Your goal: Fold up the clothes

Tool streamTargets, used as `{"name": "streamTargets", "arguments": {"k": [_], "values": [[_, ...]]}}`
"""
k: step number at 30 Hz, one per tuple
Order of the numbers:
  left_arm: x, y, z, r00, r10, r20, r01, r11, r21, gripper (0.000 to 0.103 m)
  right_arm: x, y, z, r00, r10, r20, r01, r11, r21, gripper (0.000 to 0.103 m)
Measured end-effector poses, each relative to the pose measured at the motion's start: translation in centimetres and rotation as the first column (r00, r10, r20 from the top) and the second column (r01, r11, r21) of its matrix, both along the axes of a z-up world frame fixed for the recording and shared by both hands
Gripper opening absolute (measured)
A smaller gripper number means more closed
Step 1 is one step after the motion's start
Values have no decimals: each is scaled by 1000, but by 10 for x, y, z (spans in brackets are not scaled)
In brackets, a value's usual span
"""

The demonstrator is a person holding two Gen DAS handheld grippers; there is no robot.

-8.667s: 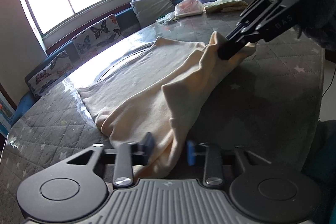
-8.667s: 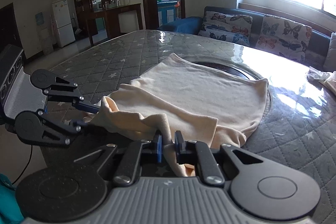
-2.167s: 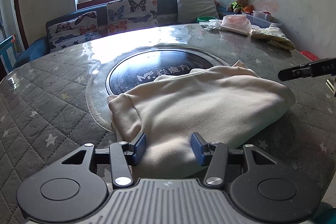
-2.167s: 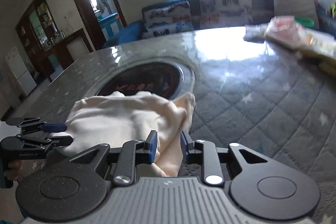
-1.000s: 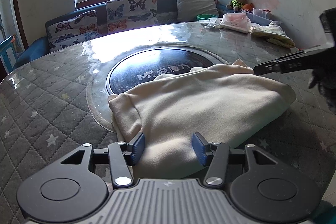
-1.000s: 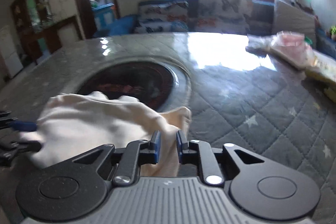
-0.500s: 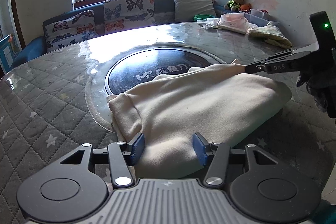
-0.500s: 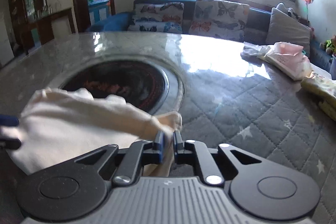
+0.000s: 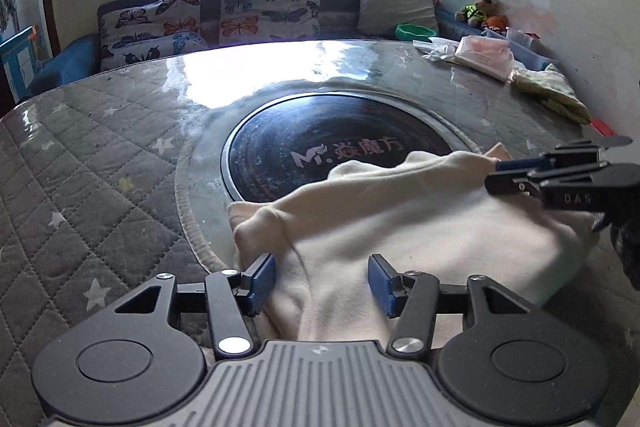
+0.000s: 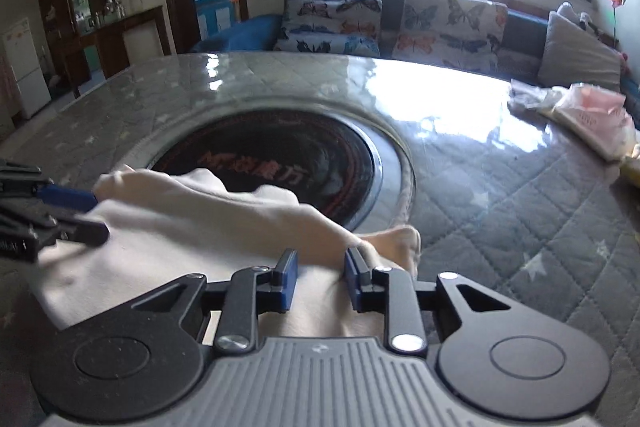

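Quilted surface (image 9: 100, 187) is carrying the folded cream garment (image 9: 420, 227) near its front edge, where I am hovering my left gripper (image 9: 322, 281) and right gripper (image 10: 318, 277) with jaws apart, ready to pinch the next fold.

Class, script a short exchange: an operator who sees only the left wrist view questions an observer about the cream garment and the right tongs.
Operator: From the side I cannot judge the right tongs. Are they gripping?
Observer: No. The right wrist view shows them open, with the cream garment lying between the fingers.
Operator: What is off my left edge?
Observer: A white fridge near a dark wooden cabinet, beyond the table.
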State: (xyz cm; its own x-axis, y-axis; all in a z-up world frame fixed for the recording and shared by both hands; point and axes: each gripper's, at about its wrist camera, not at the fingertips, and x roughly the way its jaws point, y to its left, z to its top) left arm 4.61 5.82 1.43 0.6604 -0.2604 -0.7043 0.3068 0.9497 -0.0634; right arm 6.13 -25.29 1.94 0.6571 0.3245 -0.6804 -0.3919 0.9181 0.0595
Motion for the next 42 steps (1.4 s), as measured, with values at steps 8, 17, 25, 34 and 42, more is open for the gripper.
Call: {"name": "streamTargets", "arguments": {"k": [8, 17, 25, 34, 42], "values": [[16, 3, -2, 999, 43, 23, -44, 998, 54, 55, -7, 1, 5, 1000, 18, 7, -18, 1000, 14, 33], [2, 3, 14, 997, 51, 54, -53, 998, 40, 55, -25, 7, 18, 998, 52, 38, -54, 998, 39, 46], [-53, -17, 22, 994, -37, 106, 32, 998, 51, 56, -71, 16, 23, 988, 139, 69, -143, 988, 54, 53], [-73, -19, 0, 996, -47, 74, 43, 997, 57, 55, -97, 9, 1, 989, 136, 58, -137, 990, 25, 53], [-74, -16, 12, 994, -41, 99, 38, 999, 27, 56, -100, 8, 20, 985, 134, 106, -139, 989, 42, 53]]}}
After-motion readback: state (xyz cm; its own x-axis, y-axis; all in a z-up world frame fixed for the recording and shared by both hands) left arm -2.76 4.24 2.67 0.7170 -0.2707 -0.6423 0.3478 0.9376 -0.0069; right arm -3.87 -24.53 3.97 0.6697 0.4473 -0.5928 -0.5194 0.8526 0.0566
